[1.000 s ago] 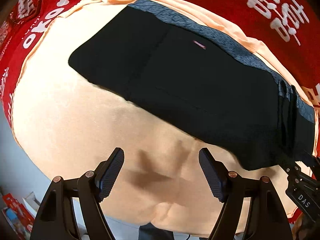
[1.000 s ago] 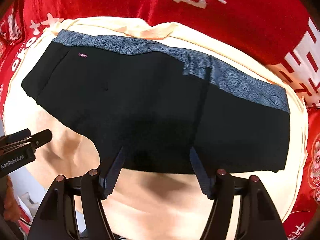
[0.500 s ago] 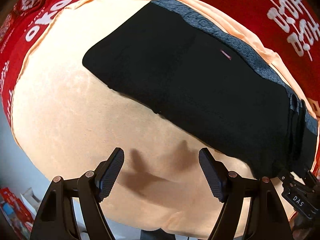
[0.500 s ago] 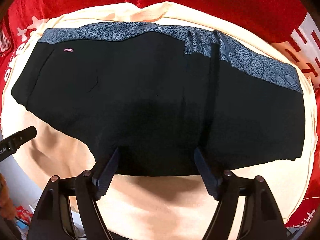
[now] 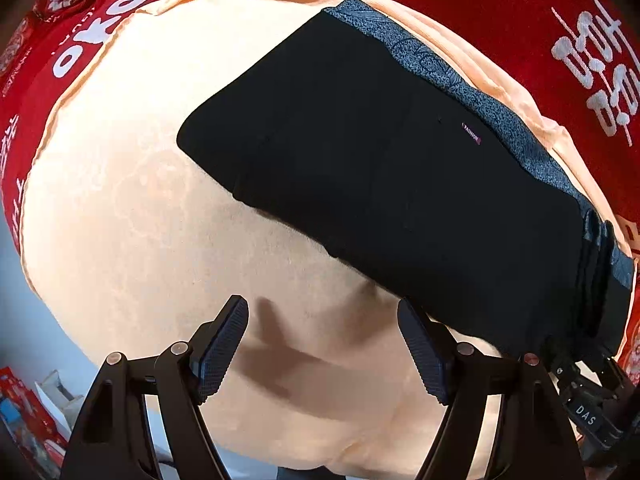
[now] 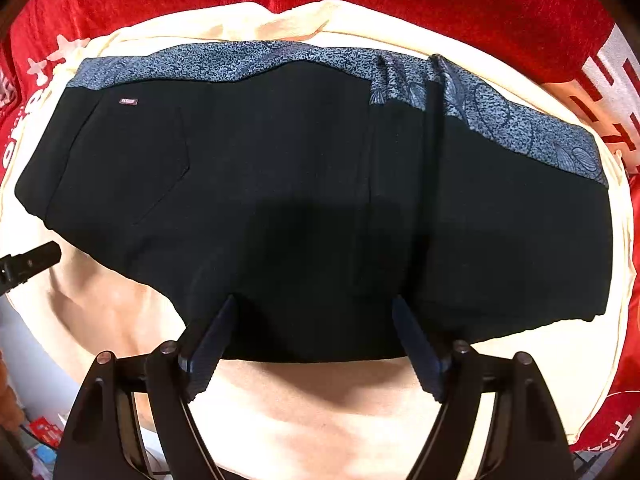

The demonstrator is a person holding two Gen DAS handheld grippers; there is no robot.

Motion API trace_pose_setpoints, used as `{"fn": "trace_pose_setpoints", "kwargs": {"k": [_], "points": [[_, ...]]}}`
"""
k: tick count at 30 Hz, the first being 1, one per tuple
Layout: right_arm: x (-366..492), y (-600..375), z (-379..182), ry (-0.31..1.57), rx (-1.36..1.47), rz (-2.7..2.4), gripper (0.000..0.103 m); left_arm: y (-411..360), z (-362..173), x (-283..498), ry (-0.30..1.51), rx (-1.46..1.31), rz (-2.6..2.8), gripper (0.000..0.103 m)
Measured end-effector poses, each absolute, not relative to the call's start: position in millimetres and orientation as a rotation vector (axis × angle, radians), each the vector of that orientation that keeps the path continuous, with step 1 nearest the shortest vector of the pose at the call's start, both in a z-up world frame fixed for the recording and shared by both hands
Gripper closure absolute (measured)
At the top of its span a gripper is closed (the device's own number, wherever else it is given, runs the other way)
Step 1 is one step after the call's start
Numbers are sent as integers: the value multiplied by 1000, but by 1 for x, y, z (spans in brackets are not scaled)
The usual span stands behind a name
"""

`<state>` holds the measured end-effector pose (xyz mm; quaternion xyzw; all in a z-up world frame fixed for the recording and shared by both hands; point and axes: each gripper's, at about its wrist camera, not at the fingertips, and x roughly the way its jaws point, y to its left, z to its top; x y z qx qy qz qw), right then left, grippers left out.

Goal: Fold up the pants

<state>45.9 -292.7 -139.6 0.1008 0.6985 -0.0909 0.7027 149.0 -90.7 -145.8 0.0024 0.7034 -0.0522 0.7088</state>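
Black pants (image 6: 300,184) with a blue patterned band (image 6: 240,64) along the far edge lie folded flat on a peach cloth (image 6: 340,412). They also show in the left wrist view (image 5: 400,160), reaching to the right. My right gripper (image 6: 312,336) is open and empty, its fingertips over the pants' near edge. My left gripper (image 5: 324,340) is open and empty above the bare peach cloth (image 5: 140,220), with its right finger (image 5: 424,356) close to the pants' near edge. The right gripper's body (image 5: 588,396) shows at the lower right of the left wrist view.
A red cloth with white lettering (image 5: 580,52) lies under the peach cloth and surrounds it (image 6: 440,0). The cloth's near edge drops to a pale floor with boxes (image 5: 24,412) at the lower left. The left gripper's tip (image 6: 28,264) shows at the left edge.
Both grippers have moved in closer to the pants, which look larger now. The left view has shifted left, so the pants sit further right. Both grippers stay open.
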Motion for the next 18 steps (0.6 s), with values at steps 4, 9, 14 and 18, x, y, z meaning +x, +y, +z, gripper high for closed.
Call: {"fn": "trace_pose_setpoints", "kwargs": {"k": [4, 9, 14, 18], "points": [[46, -293, -140, 1556, 222, -202, 20, -92, -146, 151, 1560, 2, -119, 25], [46, -293, -140, 1558, 221, -202, 20, -84, -146, 151, 1562, -30, -123, 25], [46, -293, -139, 1557, 221, -202, 19, -64, -149, 158, 1555, -169, -136, 25], [44, -291, -138, 1552, 219, -205, 19, -51, -151, 164, 1549, -242, -157, 25]]}}
